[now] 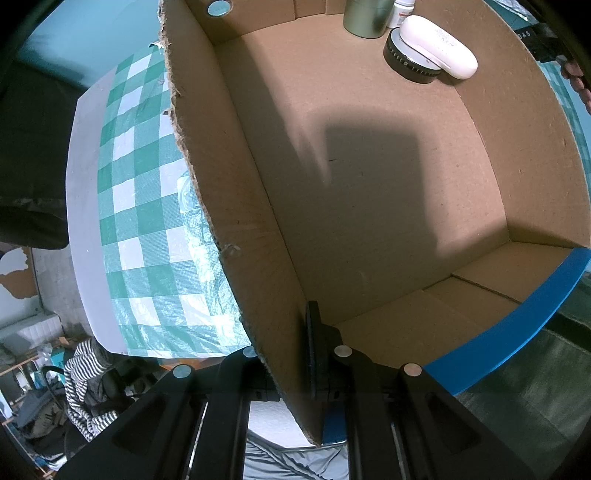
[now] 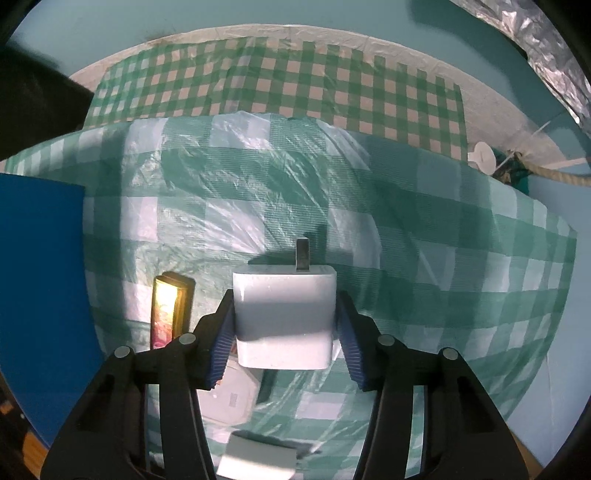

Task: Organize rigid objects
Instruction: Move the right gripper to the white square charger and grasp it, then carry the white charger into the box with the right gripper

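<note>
My left gripper is shut on the left wall of an open cardboard box, one finger inside and one outside. At the box's far end lie a white oval case, a black round puck, a green-grey can and a white pill bottle. My right gripper is shut on a white plug adapter, prong pointing forward, held above the checked cloth. A small dark box with a lit yellow face stands to its left.
The box's blue outer side is at the left of the right wrist view. A white flat pack and a white block lie under the right gripper. A white disc and a rope sit at the far right.
</note>
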Demonstrator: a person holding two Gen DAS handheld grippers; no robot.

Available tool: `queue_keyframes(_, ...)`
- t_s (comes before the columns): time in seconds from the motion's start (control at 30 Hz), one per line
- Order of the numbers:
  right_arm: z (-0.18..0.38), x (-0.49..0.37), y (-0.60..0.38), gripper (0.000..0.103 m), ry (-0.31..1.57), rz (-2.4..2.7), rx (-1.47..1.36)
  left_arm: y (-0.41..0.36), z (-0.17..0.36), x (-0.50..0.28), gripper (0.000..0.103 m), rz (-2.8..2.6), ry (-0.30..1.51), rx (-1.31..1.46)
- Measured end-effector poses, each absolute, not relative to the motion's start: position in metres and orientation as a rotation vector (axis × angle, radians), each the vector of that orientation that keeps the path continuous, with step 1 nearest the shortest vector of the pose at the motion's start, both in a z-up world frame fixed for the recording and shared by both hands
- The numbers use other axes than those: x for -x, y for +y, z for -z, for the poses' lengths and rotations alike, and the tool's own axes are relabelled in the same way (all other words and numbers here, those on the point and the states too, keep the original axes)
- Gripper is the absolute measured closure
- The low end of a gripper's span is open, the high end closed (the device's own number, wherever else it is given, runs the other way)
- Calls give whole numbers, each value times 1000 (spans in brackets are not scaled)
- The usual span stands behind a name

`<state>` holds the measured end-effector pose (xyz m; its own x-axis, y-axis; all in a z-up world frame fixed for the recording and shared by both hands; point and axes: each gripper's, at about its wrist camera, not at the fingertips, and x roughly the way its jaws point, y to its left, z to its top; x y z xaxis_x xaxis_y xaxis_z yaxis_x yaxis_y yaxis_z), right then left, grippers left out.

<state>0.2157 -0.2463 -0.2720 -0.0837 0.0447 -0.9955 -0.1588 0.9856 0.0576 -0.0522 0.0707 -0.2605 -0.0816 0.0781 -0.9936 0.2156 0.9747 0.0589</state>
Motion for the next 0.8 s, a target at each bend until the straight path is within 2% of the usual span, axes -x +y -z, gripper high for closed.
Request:
queue_keyframes(0.33, 266, -206, -236, 54, 1608, -222, 227, 69, 261, 52, 94, 115, 1654, -229)
queue_keyframes(0.8, 220, -190, -226, 54, 1577, -349, 299, 69, 259, 54, 94, 123, 1647, -235)
